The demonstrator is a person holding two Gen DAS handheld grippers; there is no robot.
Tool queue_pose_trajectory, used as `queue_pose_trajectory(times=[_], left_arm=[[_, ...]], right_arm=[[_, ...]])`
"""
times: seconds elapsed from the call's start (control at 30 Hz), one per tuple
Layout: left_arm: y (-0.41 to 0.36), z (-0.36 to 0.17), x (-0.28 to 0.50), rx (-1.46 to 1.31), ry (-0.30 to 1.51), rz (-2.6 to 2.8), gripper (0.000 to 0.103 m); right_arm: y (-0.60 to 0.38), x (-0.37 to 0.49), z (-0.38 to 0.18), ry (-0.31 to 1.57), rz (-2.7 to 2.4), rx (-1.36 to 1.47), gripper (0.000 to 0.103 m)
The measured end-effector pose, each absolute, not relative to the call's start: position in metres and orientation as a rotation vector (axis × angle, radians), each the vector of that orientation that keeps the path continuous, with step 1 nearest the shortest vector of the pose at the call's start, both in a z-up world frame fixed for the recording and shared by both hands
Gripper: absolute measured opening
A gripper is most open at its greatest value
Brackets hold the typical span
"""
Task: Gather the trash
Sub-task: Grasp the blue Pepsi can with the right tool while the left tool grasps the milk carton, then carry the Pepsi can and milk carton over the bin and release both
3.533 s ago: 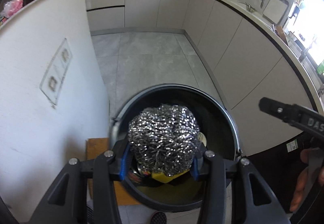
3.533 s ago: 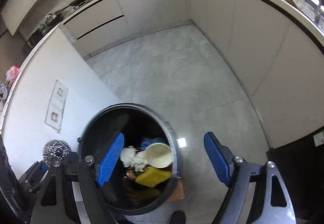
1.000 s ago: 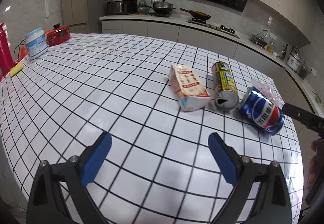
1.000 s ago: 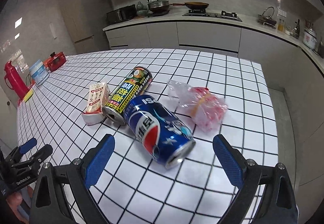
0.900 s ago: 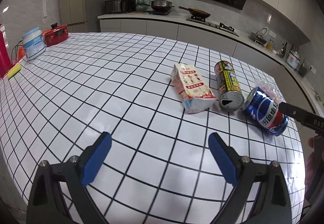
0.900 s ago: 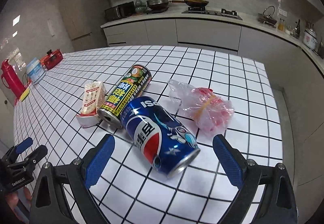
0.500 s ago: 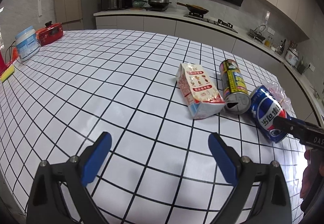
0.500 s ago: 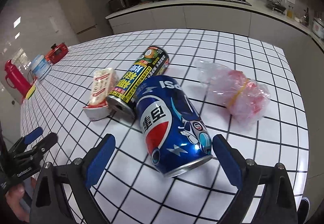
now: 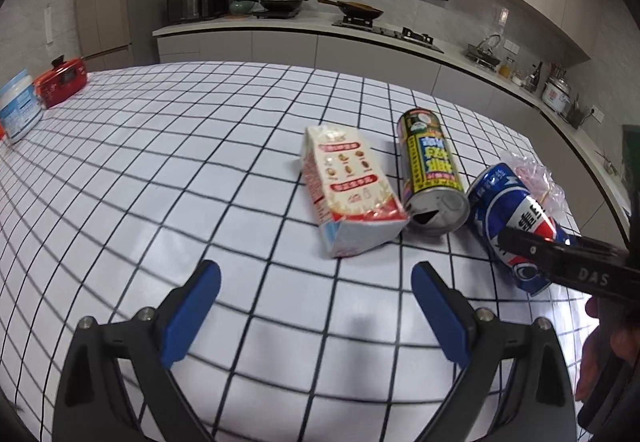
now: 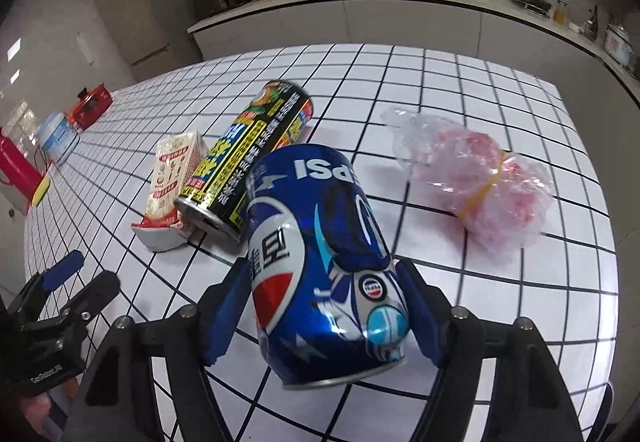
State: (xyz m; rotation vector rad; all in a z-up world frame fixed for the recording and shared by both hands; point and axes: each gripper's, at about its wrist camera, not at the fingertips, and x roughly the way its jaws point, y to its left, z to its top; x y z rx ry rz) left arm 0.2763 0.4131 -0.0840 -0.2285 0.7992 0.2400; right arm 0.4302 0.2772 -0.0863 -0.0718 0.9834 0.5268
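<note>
A blue Pepsi can (image 10: 320, 254) lies on its side on the white tiled counter (image 10: 460, 90); my right gripper (image 10: 322, 318) has its blue pads against both sides of it. The can also shows in the left wrist view (image 9: 516, 218). Left of it lie a black-and-yellow drink can (image 10: 248, 158) and a small milk carton (image 10: 170, 174), seen too in the left wrist view as the can (image 9: 430, 170) and the carton (image 9: 348, 186). A tied clear bag with pink contents (image 10: 476, 170) lies right of the Pepsi can. My left gripper (image 9: 316, 310) is open and empty, short of the carton.
A white tub (image 9: 18, 104) and a red appliance (image 9: 62, 80) stand at the counter's far left end. A red flask (image 10: 16, 162) and yellow sponge (image 10: 40, 190) are there too. Kitchen cabinets and a stove run behind. The counter's right edge drops to the floor.
Both grippers left the bin and moved to the counter. The right gripper advanced over the Pepsi can and its jaws closed in on it. The left gripper moved nearer the carton, still open.
</note>
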Motion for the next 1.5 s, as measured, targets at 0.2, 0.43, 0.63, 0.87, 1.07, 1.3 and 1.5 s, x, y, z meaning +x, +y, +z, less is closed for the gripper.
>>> queue_pose_trajectory(times=[0.2,0.43,0.63,0.87,1.07,1.3,1.5], left_arm=[[0.401,-0.094,0.309,-0.208,0.822,0.202,0.097],[0.423,-0.1,0.322,-0.21,0.857,0.246,0.097],[0.448,-0.095,0.309,-0.238,0.828,0.256,0.097],[0.431,-0.098,0.339,-0.174,0.851,0.216,0.097],[0.433,-0.108,0.356,-0.156,0.896,0.202,0.097],[0.438,-0.105,0.353,-0.129,0.896,0.189,0.064],[0.449,-0.099,0.329,-0.174,0.88,0.158,0.064]], right_arm=[[0.268,0.43,-0.08,0.983,0.504,-0.068,0.071],[0.267,0.428,-0.083,0.999,0.506,-0.064,0.07],[0.272,0.43,-0.084,0.995,0.51,-0.066,0.07],[0.281,0.439,-0.086,0.992,0.494,-0.078,0.07],[0.289,0.453,-0.098,1.024,0.473,-0.077,0.071],[0.295,0.458,-0.102,1.033,0.475,-0.063,0.067],[0.297,0.447,-0.094,1.005,0.5,-0.061,0.067]])
